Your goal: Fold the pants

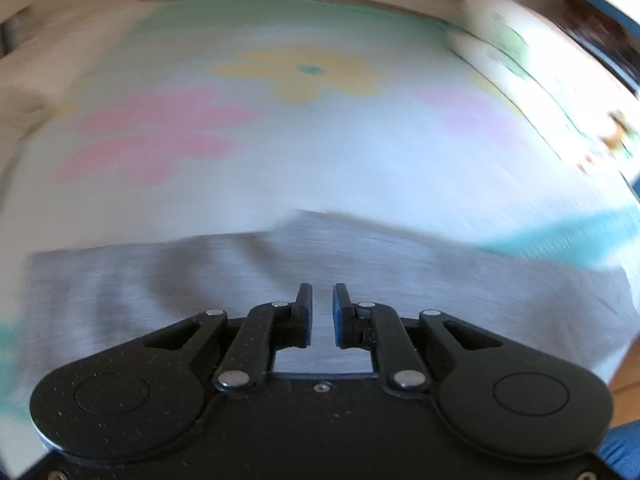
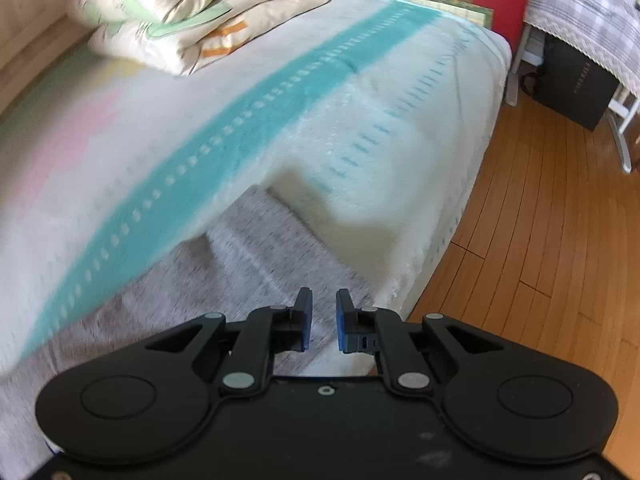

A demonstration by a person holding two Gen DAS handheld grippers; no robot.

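Note:
The grey pants [image 1: 280, 264] lie flat on the bed near its front edge; the left wrist view is blurred by motion. My left gripper [image 1: 322, 312] hovers over the grey fabric with its jaws a little apart and nothing between them. In the right wrist view the pants [image 2: 248, 248] stretch ahead along the bed edge. My right gripper [image 2: 323, 320] is above them, jaws a little apart and empty.
The bed cover [image 1: 320, 152] is white with pink and yellow flowers and a teal stripe [image 2: 240, 120]. A folded quilt [image 2: 192, 8] lies at the far end of the bed. Wooden floor [image 2: 540, 240], a black box [image 2: 576, 88] and a cloth-covered table [image 2: 592, 12] are to the right.

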